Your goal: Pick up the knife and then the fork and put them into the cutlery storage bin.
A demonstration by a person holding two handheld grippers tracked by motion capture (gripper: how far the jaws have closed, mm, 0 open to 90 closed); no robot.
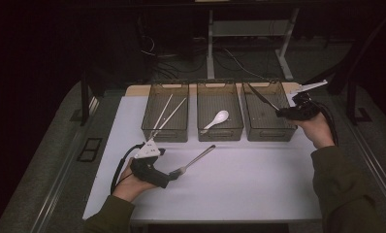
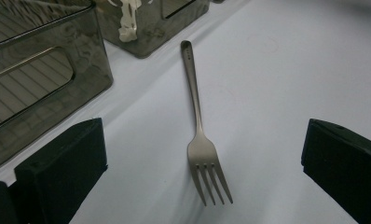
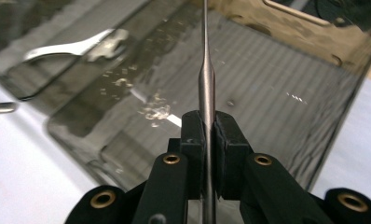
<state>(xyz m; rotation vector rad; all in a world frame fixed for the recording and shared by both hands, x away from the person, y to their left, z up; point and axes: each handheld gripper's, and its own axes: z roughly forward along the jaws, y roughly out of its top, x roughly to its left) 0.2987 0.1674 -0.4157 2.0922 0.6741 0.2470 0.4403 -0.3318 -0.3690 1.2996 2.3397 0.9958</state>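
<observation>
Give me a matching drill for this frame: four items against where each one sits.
Items:
1. fork
2. white spoon
3. chopsticks
4. metal utensil

Places:
A. left bin
B. clamped in right tool, over right bin
C. flat on table, between open left tool jaws
D. middle bin

Pairs: 1-C, 2-D, 3-A, 4-B

No legible text, label or number anywhere
</observation>
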